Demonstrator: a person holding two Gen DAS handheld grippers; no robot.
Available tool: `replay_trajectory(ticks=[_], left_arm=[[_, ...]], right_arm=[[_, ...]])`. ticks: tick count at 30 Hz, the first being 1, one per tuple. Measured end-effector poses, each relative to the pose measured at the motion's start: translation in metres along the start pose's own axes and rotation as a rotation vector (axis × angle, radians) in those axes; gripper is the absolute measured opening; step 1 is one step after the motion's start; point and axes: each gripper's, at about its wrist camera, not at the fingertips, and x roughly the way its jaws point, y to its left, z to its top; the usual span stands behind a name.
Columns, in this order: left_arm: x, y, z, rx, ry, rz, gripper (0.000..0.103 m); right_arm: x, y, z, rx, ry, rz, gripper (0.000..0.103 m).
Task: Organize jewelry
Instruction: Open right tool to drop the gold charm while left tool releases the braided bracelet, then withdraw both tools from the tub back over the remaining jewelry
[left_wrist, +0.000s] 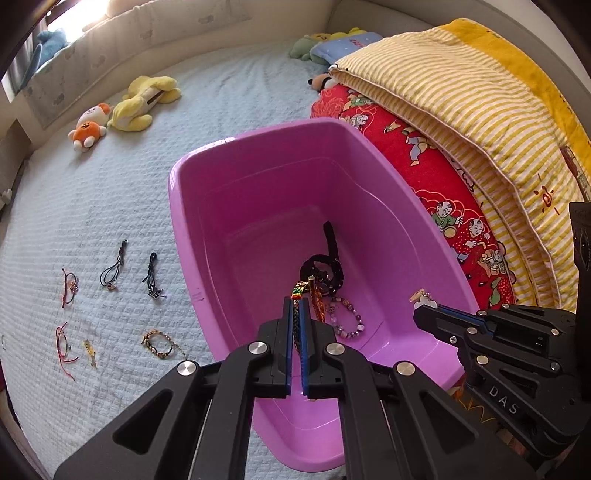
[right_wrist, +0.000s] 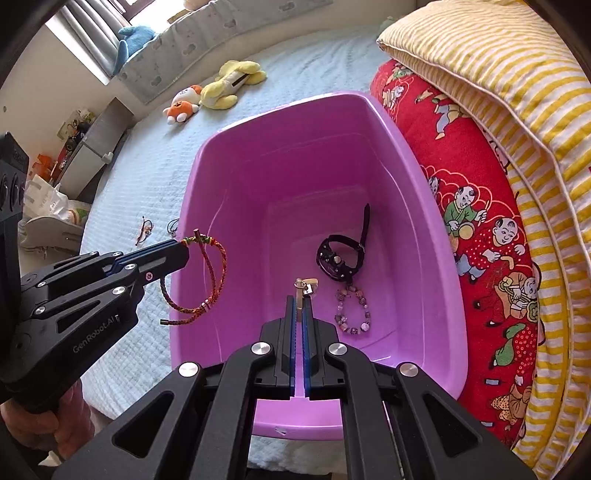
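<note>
two tools hang over a purple plastic tub on a pale blue quilted bed, each closed on a piece of jewelry.

far left on the bed, well apart from the tub, six small cord bracelets lie in loose rows, not yet gathered.

the left tool is clamped on a braided red and orange bracelet, which dangles in a loop right at the tub's left rim. in its own view the braid runs up between the blue pads. to drop it well, this tool should move a little further right, so the whole loop hangs inside the wall before the pads part; otherwise the lower end could catch on the rim or fall to the bed.

in the middle of the tub floor lie a black watch and, just nearer, a pink beaded bracelet.

the right tool is closed on a small pale charm with a metal ring, held above the tub floor, near those two pieces. it looks ready to release; lowering first would stop the charm bouncing.

right of the tub, touching it, sits a red patterned quilt under a yellow striped one.
</note>
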Motion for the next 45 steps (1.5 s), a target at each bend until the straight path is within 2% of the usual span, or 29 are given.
replay_trajectory(ticks=[3,4,6,7,8,10,11,16,30,45], left_arm=[[0.009,0.001,0.002,-0.002,0.040,0.012,0.004],[0.011,0.002,0.002,-0.006,0.049,0.017,0.005],[0.013,0.002,0.003,-0.004,0.062,0.028,0.008],[0.014,0.001,0.003,0.000,0.067,0.037,0.021],[0.014,0.000,0.003,0.005,0.068,0.048,0.031],[0.007,0.000,0.003,0.009,0.036,0.069,0.073],[0.002,0.000,0.003,0.008,0.009,0.070,0.076],[-0.004,0.001,0.005,0.011,0.009,0.072,0.077],[-0.027,0.014,-0.002,-0.048,0.011,0.063,0.079],[-0.069,0.042,-0.036,-0.098,0.000,0.090,0.084]], right_arm=[[0.008,-0.003,0.002,0.000,0.029,-0.015,0.003],[0.010,-0.004,0.004,0.005,0.042,-0.014,0.007],[0.012,-0.008,0.005,0.013,0.064,-0.015,0.025],[0.012,-0.009,0.006,0.016,0.062,-0.021,0.035],[0.010,-0.010,0.006,0.019,0.058,-0.025,0.040],[0.008,-0.013,0.006,0.024,0.054,-0.029,0.041],[0.006,-0.015,0.007,0.025,0.052,-0.033,0.042],[-0.002,-0.021,0.008,0.046,0.045,-0.035,0.047],[-0.017,-0.009,0.000,0.069,0.070,-0.007,0.050],[-0.035,0.038,-0.020,-0.009,0.103,0.039,0.058]])
